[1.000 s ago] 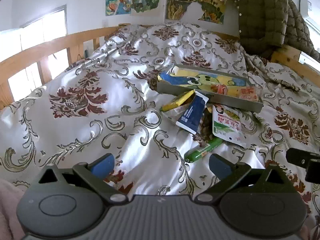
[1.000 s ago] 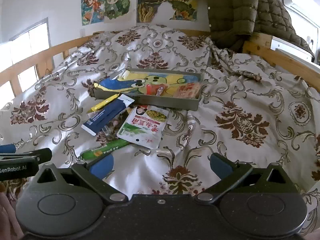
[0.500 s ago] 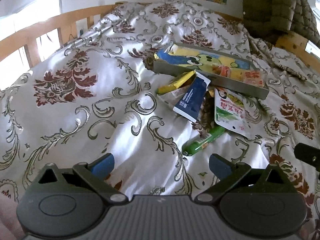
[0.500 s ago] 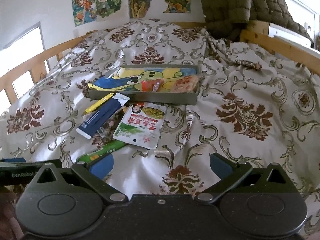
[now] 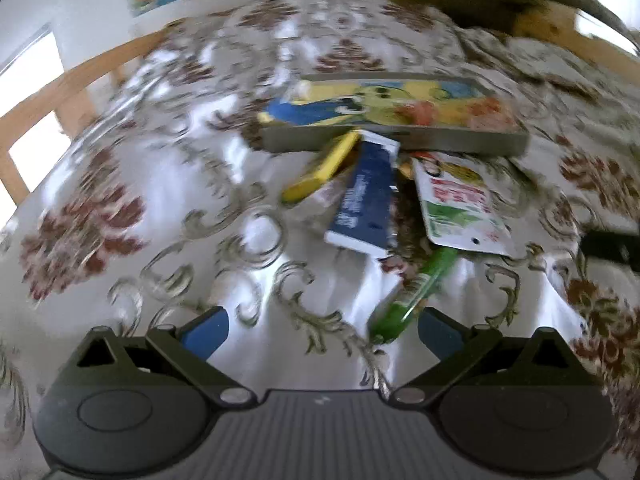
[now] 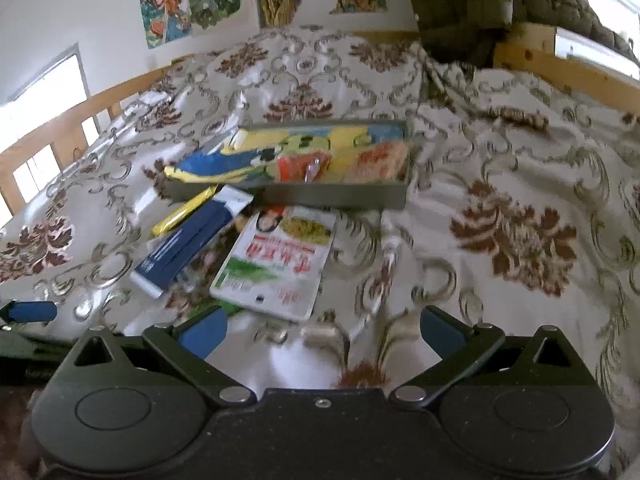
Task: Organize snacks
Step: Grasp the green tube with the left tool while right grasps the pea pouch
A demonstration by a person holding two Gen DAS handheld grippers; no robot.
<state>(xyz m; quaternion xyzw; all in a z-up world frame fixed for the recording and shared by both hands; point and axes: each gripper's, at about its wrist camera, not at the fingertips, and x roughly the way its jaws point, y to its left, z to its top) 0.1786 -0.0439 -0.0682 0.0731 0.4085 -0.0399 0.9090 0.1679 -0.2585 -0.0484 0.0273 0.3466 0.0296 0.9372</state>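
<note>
A white satin bedspread (image 6: 500, 184) carries grey scrolls and maroon floral medallions. On it: a grey rectangular tray (image 6: 344, 197), a navy-blue flat packet (image 6: 192, 240), a yellow slim bar (image 6: 184, 210), a white-green-red foil pouch (image 6: 276, 264) and a green tube-shaped stick (image 5: 416, 292).

One tray (image 6: 288, 196), four loose snack packets (more in the tray), two posters.
</note>
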